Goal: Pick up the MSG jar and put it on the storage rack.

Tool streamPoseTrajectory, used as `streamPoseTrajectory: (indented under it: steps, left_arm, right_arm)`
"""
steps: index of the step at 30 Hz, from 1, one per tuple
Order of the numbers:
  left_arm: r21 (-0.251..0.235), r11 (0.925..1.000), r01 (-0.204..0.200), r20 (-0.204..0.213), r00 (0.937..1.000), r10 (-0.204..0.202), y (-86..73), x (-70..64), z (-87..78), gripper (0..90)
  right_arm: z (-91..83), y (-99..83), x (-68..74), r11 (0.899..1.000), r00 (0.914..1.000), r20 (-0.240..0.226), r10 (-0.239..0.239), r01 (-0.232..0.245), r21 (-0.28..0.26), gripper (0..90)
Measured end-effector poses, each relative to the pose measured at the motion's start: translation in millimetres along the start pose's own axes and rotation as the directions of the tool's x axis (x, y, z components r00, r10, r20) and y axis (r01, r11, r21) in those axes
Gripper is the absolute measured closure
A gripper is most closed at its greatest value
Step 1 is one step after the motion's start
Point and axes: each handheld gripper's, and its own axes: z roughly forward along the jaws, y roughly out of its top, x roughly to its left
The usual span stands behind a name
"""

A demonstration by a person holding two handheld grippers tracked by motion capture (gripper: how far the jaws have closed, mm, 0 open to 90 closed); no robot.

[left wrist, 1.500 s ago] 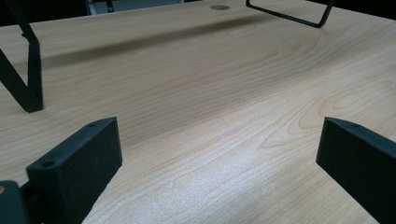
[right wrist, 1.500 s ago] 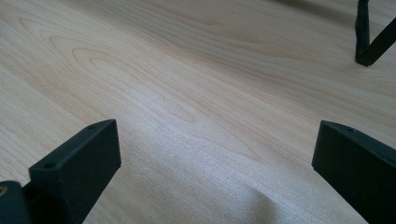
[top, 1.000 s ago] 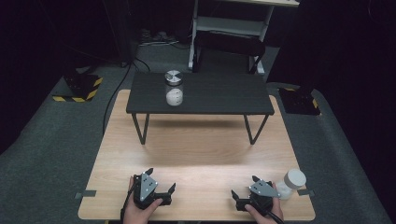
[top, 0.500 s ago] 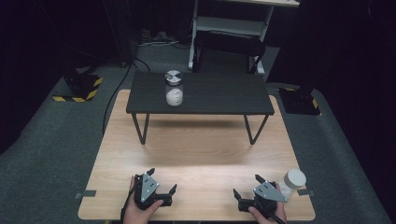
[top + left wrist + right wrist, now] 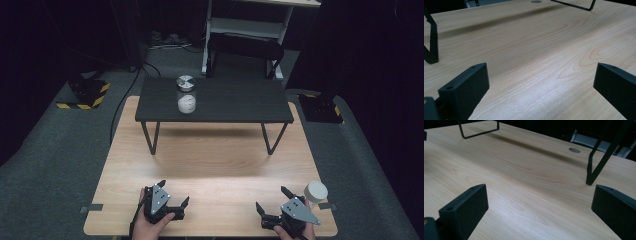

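Overhead alone, white cup [image 5: 316, 191] beside right gripper [image 5: 274, 202].

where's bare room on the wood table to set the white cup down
The widest bare patch lies between the tongs, left and right, up to the black shelf legs. It's crowded only at the right front corner, by the white cup.

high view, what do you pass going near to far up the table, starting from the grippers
left gripper and right gripper → white cup → bare wood table → black stand with the jar on it
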Motion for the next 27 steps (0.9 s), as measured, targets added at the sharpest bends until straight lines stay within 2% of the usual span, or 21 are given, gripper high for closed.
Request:
streamPoseTrajectory:
  steps: [7, 14, 20, 27]
  left_arm:
    - [0.017, 0.9998, -0.004, -0.003, 1.0, 0.004, 2.8, -0.9, 1.1, 0.6]
    - [0.017, 0.9998, -0.006, 0.003, 1.0, 0.006, 2.9, -0.4, 1.1, 0.6]
    - [0.02, 0.9998, -0.01, 0.006, 0.9999, 0.01, 3.4, -0.4, 1.5, 0.6]
    - [0.021, 0.9998, -0.007, 0.011, 0.9999, 0.006, 3.7, 0.6, 1.9, 0.6]
  right_arm:
    - [-17.8, 0.2, -5.5, 0.999, 0.9979, 0.059, 0.028, -0.025, -0.046, 0.3]
    - [-34.3, -1.4, -16.5, 0.995, 0.9896, 0.127, 0.067, -0.056, -0.086, 0.3]
    - [-45.5, -3.6, -24.9, 0.992, 0.979, 0.185, 0.086, -0.067, -0.106, 0.3]
    - [-51.6, -7.9, -31.9, 0.99, 0.9598, 0.256, 0.115, -0.09, -0.107, 0.3]
